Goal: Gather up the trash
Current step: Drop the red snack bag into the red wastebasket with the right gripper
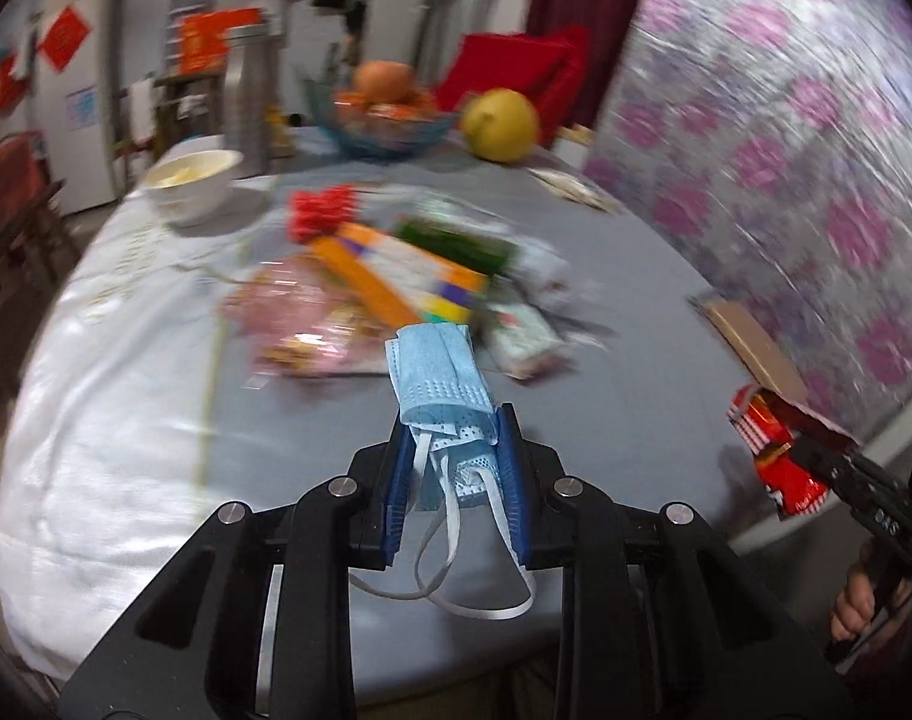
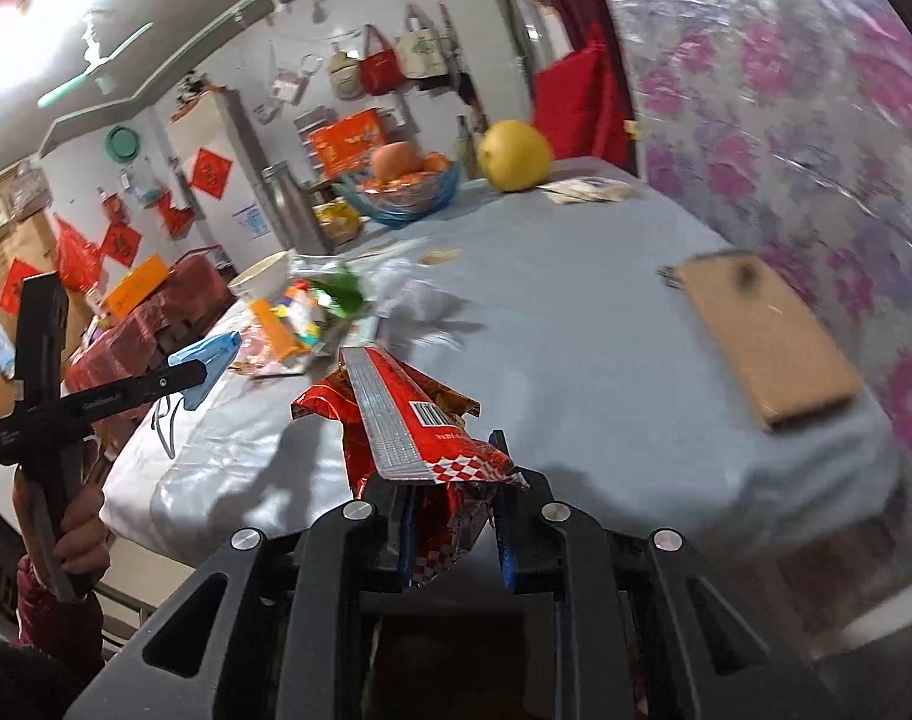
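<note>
My left gripper (image 1: 453,420) is shut on a crumpled blue face mask (image 1: 438,372), held above the grey table (image 1: 606,372); its white ear loops hang down between the fingers. My right gripper (image 2: 450,462) is shut on a red snack wrapper (image 2: 414,408) and holds it above the table's near edge. The wrapper also shows at the right edge of the left wrist view (image 1: 774,450). The mask and left gripper show at the left of the right wrist view (image 2: 207,363). A pile of trash (image 1: 396,282) lies mid-table: an orange box, pink and green wrappers, crumpled white packaging.
A white bowl (image 1: 189,180), a metal flask (image 1: 249,96), a blue fruit bowl (image 1: 390,120) and a yellow pomelo (image 1: 501,123) stand at the table's far side. A brown cardboard piece (image 2: 768,336) lies at the right edge by a floral-covered wall (image 1: 786,150).
</note>
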`<state>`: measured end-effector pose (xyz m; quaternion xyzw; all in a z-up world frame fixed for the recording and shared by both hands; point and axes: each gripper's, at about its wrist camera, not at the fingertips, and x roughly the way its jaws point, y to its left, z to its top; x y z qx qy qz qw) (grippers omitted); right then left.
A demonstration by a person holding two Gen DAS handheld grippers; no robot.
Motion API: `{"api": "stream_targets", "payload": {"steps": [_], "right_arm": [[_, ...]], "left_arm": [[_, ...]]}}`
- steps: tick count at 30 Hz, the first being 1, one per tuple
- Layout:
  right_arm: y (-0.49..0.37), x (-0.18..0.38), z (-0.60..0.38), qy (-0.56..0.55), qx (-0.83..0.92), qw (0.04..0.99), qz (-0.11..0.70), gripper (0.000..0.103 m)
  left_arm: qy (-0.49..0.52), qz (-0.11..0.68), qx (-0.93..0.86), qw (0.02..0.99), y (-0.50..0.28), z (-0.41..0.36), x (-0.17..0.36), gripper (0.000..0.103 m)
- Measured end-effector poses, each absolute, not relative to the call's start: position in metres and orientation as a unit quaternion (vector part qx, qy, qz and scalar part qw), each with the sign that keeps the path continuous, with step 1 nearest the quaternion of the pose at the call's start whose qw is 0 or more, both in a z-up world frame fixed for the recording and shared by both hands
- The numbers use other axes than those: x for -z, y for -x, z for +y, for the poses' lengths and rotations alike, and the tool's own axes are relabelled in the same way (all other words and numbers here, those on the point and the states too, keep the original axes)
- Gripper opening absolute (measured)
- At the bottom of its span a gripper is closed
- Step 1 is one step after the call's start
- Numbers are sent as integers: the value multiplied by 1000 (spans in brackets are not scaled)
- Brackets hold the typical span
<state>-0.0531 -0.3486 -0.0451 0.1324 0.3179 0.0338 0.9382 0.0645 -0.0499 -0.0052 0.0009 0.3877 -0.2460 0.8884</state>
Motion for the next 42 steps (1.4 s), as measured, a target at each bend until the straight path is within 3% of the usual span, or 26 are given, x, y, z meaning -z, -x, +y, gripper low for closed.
{"api": "stream_targets", "payload": {"steps": [7, 16, 18, 19, 20, 26, 30, 31, 33, 34, 35, 42], "right_arm": [[105, 68, -400, -129, 32, 926, 354, 23], [154, 191, -479, -169, 146, 846, 484, 27], [153, 227, -489, -179, 148, 823, 518, 42], [153, 239, -493, -181, 153, 816, 527, 54], [156, 247, -497, -181, 166, 812, 530, 59], [181, 210, -525, -169, 233, 837, 466, 73], [205, 179, -544, -168, 284, 849, 412, 76], [210, 173, -547, -173, 287, 853, 401, 76], [217, 167, -551, -180, 288, 857, 387, 76], [218, 164, -551, -183, 287, 860, 380, 76], [220, 161, -550, -187, 280, 865, 372, 76], [205, 143, -532, -187, 234, 888, 349, 76]], "left_arm": [[-48, 399, 320, 858, -36, -122, 12, 28], [-116, 422, 408, 801, -4, -223, 33, 28], [-133, 427, 425, 787, 5, -244, 38, 28], [-143, 428, 435, 779, 10, -255, 41, 28], [-154, 430, 443, 772, 15, -265, 45, 29], [-204, 438, 495, 722, 46, -324, 71, 29], [-228, 459, 525, 679, 68, -361, 99, 30], [-236, 466, 527, 670, 73, -368, 107, 34], [-253, 479, 526, 656, 81, -377, 120, 54], [-257, 482, 520, 656, 82, -380, 123, 71], [-260, 482, 515, 659, 83, -381, 125, 80], [-238, 454, 491, 705, 65, -358, 102, 87]]}}
